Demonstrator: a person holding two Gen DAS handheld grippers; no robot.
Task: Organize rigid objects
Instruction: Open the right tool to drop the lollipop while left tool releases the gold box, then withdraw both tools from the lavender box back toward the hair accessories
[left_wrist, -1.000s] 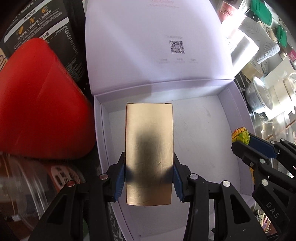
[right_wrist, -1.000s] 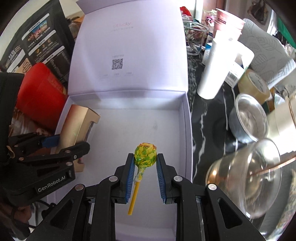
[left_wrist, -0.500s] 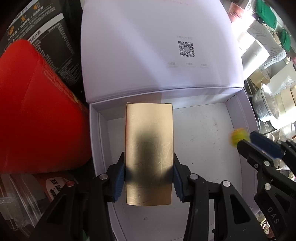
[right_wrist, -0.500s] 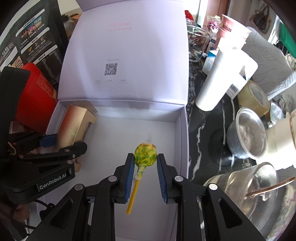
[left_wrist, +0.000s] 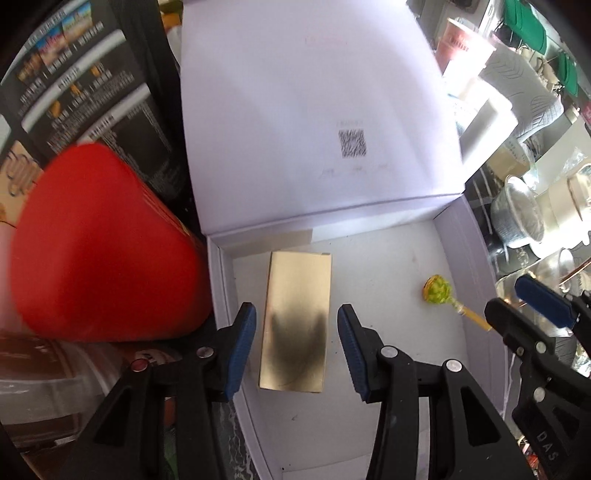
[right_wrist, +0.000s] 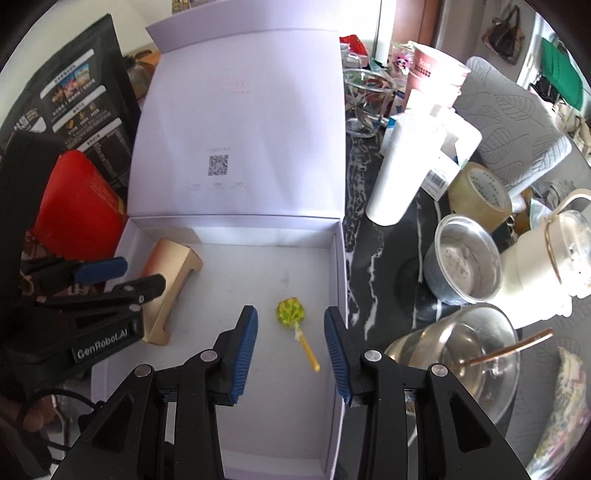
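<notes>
A gold box (left_wrist: 297, 321) lies flat at the left of the open white box (left_wrist: 218, 280), near its back wall. My left gripper (left_wrist: 295, 314) hovers over it, open, with a gap between each blue pad and the gold box's sides. A yellow-green lollipop (right_wrist: 291, 314) on a yellow stick lies on the white box's floor at the right. My right gripper (right_wrist: 290, 312) hangs above it with its jaws opening and the pads clear of the candy. The left wrist view shows the lollipop (left_wrist: 437, 290) beside the right gripper (left_wrist: 517, 306). The right wrist view shows the gold box (right_wrist: 173, 266) under the left gripper (right_wrist: 129, 275).
The white box's lid (right_wrist: 240, 129) stands upright behind it. A red container (left_wrist: 99, 251) and a black printed bag (left_wrist: 92, 92) press against its left side. On the right, on dark marble, stand a white bottle (right_wrist: 410, 177), tape roll (right_wrist: 480, 192), metal cup (right_wrist: 461, 258) and glass bowl (right_wrist: 461, 354).
My left gripper has let go of the gold box, which now lies on the white box's floor. My right gripper has released the lollipop, which lies flat. Both grippers have lifted.
</notes>
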